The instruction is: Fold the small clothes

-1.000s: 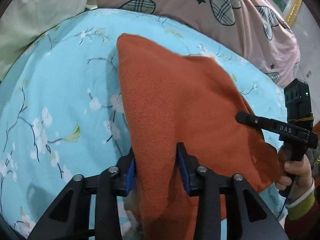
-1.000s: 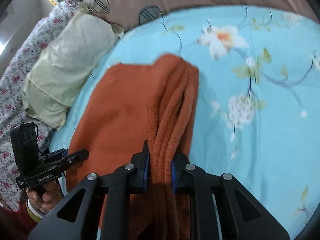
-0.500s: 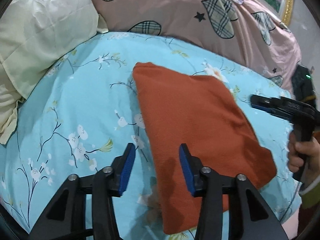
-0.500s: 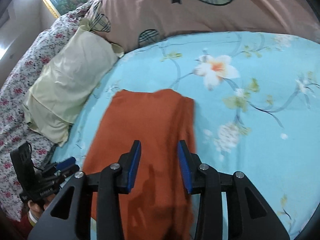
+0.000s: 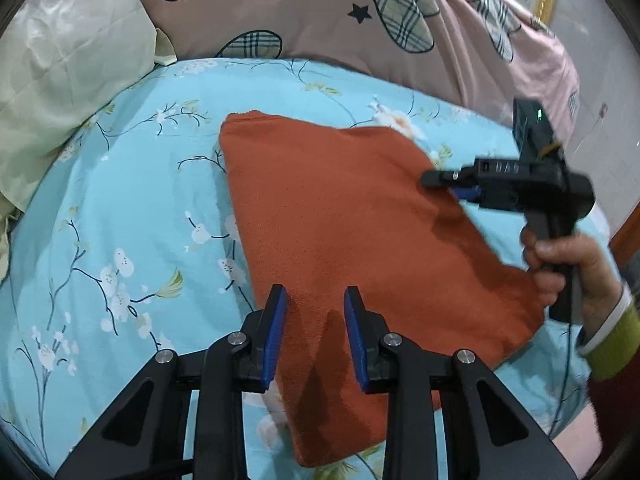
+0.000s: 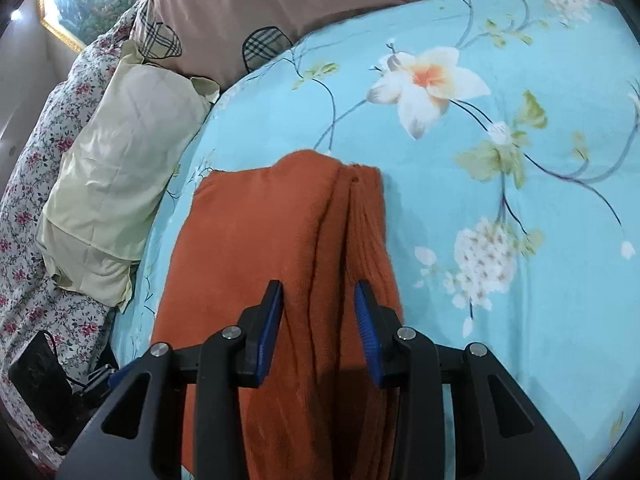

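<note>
- Left tool (image 5: 316,332): fingers spread, blue pads parted, nothing pinched; poised low over the near left edge of the cloth (image 5: 360,232), pointing forward along it. Contact with the fabric cannot be told.
- Right tool (image 6: 319,330): fingers likewise spread, empty; aimed along the bunched right-hand side of the cloth (image 6: 280,260), one pad either side of the raised folds but apart from them.
- Seen from the left wrist, right tool (image 5: 448,182) held level over the cloth's far right part, tips pointing leftward, gripped from below by a hand (image 5: 560,264) wrapped round its handle; green-and-white cuff (image 5: 608,336) at the wrist.
- Seen from the right wrist, only a sliver of the left tool's body at the lower left edge, beside a black device (image 6: 38,380) with a cable.
- Cloth: orange knit, folded into a rough rectangle, lying flat on the bed (image 5: 120,220); left side smooth, right side stacked in several soft ridges.
- Bed sheet: pale blue with white blossoms and dark twigs; large white-orange flower (image 6: 428,80) beyond the cloth in the right view.
- Further back on the left: pale yellow pillow (image 5: 68,60), well apart from the cloth.
- Farthest: pink quilt (image 5: 360,20) with plaid leaves and a black star, across the head of the bed; floral cover (image 6: 28,208) left of the pillow.
</note>
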`<state>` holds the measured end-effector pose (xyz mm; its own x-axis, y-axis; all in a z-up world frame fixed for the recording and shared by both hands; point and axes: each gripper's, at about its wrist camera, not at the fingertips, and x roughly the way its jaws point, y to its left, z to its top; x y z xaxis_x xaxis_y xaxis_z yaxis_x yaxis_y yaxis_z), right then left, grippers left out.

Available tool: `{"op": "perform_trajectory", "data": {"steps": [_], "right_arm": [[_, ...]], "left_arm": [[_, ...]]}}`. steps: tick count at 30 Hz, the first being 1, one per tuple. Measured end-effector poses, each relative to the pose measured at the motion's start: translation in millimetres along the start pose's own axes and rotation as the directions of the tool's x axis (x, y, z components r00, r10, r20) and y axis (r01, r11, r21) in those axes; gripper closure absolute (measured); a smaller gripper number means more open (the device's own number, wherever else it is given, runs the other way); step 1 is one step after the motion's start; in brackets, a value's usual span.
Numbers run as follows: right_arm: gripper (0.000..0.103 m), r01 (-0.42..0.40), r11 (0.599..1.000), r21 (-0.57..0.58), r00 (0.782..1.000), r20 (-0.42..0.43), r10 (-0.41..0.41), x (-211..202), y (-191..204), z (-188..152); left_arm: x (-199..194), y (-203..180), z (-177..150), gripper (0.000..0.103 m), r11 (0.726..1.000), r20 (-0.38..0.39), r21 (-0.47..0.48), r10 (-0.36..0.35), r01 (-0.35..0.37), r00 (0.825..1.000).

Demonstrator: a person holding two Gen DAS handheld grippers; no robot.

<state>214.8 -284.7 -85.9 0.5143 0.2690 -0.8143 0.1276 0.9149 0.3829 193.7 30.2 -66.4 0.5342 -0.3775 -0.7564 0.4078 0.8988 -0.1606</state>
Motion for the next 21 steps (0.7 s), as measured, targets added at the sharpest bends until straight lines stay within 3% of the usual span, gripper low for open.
{"op": "perform_trajectory", "data": {"steps": [4, 5, 6, 8, 13, 16, 21], "right_arm": [[0.065, 0.009, 0.999, -0.034, 1.0, 0.007, -0.009, 7.3, 7.9, 10.1], [0.072, 0.014, 0.999, -0.042, 1.0, 0.008, -0.014, 9.6, 9.2, 12.5], [0.093, 0.028, 0.998, -0.054, 1.0, 0.004, -0.028, 11.5, 11.0, 14.9], [0.093, 0.041, 0.996, -0.083, 0.999, 0.017, -0.039, 4.5, 16.6, 18.6], [0.094, 0.04, 0.989, -0.144, 0.989, 0.149, -0.019, -47.7, 38.9, 26.3], [0.094, 0.127, 0.978, -0.164, 0.987, 0.12, -0.108, -34.7, 32.4, 27.6], [0.094, 0.175, 0.977, -0.122, 0.984, 0.038, -0.171, 9.2, 0.5, 17.6]], "left_arm": [[3.6, -3.9, -0.4, 0.073, 0.998, -0.008, 0.036, 0.052, -0.052, 0.999], [3.9, -3.7, -0.4, 0.073, 0.998, -0.011, 0.036, 0.055, -0.055, 0.998], [3.6, -3.5, 0.8, 0.073, 0.998, -0.014, 0.032, 0.051, -0.051, 0.999], [0.7, -3.9, 4.0, 0.074, 0.999, -0.02, 0.029, 0.038, -0.037, 0.999], [-9.8, -18.0, 10.8, 0.074, 0.997, 0.005, 0.063, -0.049, 0.049, 0.999], [5.3, -26.3, 7.5, 0.074, 0.995, -0.022, 0.082, -0.049, 0.051, 0.999], [27.4, -24.1, 1.6, 0.074, 0.996, -0.053, 0.053, -0.065, 0.068, 0.996]]}}
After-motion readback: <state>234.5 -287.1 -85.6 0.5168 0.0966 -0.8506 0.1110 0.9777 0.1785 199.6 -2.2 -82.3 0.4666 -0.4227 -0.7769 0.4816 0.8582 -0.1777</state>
